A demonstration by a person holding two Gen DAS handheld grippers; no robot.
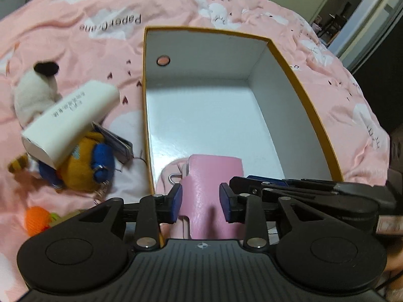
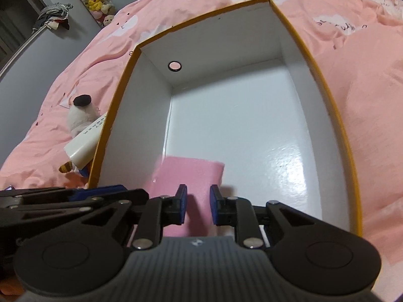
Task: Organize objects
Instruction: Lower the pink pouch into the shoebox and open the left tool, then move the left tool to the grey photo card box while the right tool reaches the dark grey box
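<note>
Both grippers' fingers point(image 1: 200, 200) point(image 2: 198, 204) clamp pink pouch point(image 1: 206, 176) over box point(image 1: 314, 115); plush toys point(image 1: 85, 166) left

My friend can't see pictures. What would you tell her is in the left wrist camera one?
The left gripper holds a pink wallet over the near edge of an open box that is white inside, on a pink bedspread. Left of the box lie a white tube, a white plush and an orange-and-blue plush.
</note>
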